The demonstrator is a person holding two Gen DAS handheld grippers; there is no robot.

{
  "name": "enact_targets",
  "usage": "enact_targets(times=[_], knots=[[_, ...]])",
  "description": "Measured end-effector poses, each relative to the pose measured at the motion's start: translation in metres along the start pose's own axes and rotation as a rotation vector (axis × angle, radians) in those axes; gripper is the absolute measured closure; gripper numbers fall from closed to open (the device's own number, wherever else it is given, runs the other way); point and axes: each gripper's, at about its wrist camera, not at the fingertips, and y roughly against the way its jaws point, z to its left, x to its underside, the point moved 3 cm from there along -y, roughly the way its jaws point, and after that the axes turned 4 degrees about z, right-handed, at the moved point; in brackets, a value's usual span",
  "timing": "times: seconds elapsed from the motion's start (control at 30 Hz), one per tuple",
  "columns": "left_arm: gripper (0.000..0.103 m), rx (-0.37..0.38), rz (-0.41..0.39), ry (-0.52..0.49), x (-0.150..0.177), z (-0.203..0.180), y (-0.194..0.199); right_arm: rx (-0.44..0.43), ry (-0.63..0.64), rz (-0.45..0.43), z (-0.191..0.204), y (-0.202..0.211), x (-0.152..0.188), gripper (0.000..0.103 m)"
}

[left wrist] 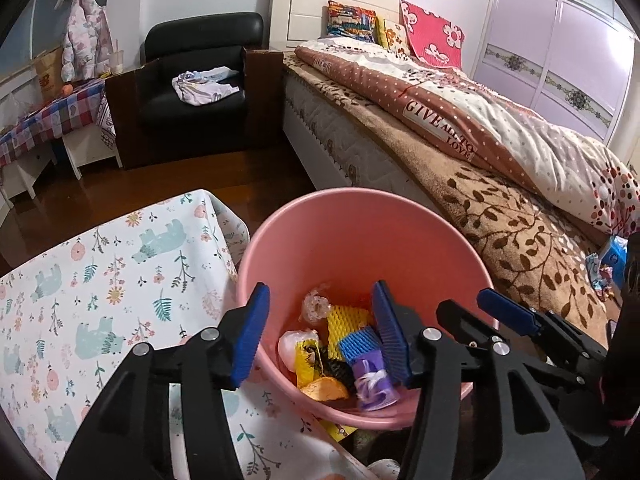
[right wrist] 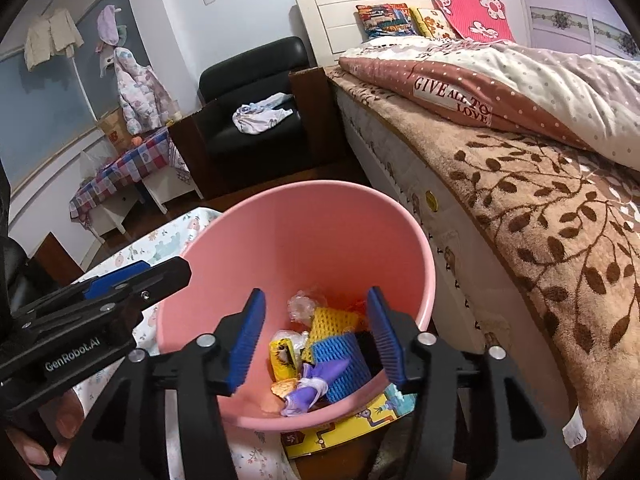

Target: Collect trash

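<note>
A pink bin [left wrist: 360, 240] [right wrist: 288, 248] stands between a table and a bed. In it lie a yellow foam net [left wrist: 346, 320], a blue foam net [right wrist: 340, 360], a purple wrapper [left wrist: 374, 384] [right wrist: 310, 390], orange peel [left wrist: 324, 392] and clear plastic wrap [left wrist: 316, 306]. My left gripper [left wrist: 320, 320] hangs over the bin's mouth, open, with nothing between its blue pads. My right gripper [right wrist: 316, 320] hovers open beside it, also holding nothing. Each shows in the other's view: the right gripper [left wrist: 476, 308] at the bin's right rim, the left gripper [right wrist: 168, 268] at its left rim.
A table with a floral bear cloth [left wrist: 100, 280] touches the bin's left side. The bed [left wrist: 500, 208] with a brown leaf blanket runs along the right; blue wrappers [left wrist: 600, 268] lie on it. A yellow printed box [right wrist: 360, 420] sits under the bin. A black armchair [left wrist: 192, 92] stands behind.
</note>
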Motion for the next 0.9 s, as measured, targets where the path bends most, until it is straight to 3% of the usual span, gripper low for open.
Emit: enact_targets(times=[0.4,0.9], knots=[[0.043,0.021,-0.059,0.02,0.005,0.011,0.043,-0.058,0.008,-0.063,0.02,0.038,0.0,0.038],[0.043,0.0,-0.116,0.068,0.03,0.053,0.097,-0.144,0.092,-0.084,0.081,0.069,0.02,0.032]])
